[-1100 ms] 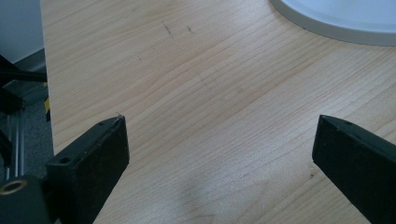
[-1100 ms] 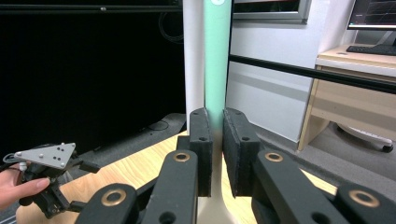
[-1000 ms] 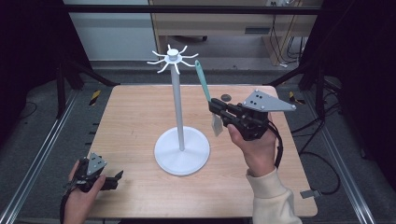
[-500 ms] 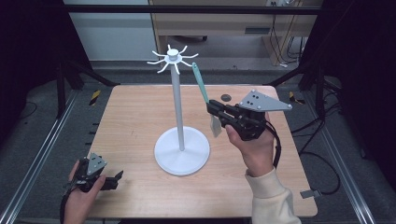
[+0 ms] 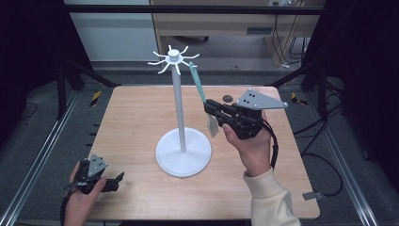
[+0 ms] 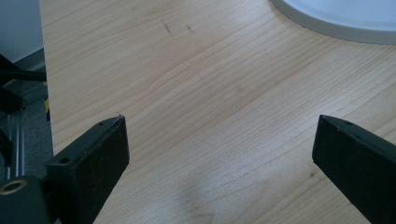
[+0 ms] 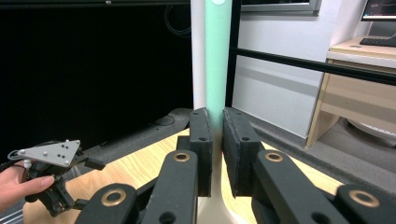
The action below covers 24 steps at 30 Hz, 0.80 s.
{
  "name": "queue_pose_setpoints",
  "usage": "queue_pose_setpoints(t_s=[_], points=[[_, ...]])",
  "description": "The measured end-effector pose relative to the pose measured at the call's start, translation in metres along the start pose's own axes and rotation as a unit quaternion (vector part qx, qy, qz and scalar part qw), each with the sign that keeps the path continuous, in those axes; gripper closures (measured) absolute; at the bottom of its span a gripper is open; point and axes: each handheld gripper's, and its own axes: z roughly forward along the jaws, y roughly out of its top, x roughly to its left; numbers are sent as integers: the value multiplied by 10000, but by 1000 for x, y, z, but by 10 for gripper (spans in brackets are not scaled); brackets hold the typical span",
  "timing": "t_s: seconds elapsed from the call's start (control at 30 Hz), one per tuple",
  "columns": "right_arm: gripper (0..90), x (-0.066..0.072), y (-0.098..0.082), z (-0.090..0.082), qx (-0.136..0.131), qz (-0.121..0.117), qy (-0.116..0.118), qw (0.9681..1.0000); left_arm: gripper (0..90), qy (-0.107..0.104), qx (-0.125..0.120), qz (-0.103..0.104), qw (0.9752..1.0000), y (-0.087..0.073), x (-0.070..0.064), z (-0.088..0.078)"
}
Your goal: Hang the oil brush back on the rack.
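A white stand (image 5: 178,99) with a round base (image 5: 183,151) and a crown of hooks (image 5: 173,57) rises from the middle of the wooden table (image 5: 131,117). My right gripper (image 5: 209,107) is shut on the teal handle (image 5: 198,84) of a utensil whose pale head (image 5: 213,126) hangs below the jaws. The handle's top end sits right beside a hook on the stand's right side. In the right gripper view the handle (image 7: 217,60) runs up between the closed pads (image 7: 201,135), with the pole (image 7: 197,56) just behind. My left gripper (image 5: 120,179) rests open near the front left corner, over bare wood (image 6: 219,93).
A small dark round object (image 5: 227,98) lies on the table behind the right gripper. The stand's base edge (image 6: 345,18) is ahead of the left gripper. A wooden desk (image 5: 211,23) and cables stand beyond the table's far edge. Metal rails run along both sides.
The right gripper has carried the utensil slightly left, bringing the handle's top closer to the hooks. The left gripper has stayed put.
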Motion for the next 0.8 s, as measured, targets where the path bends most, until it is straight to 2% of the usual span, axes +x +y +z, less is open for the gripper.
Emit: queue_pose_setpoints(t_s=[0.8], points=[[825,-1,-4,19,42,57,28,10000,34,-2,6,-26,10000,-1,0,0]])
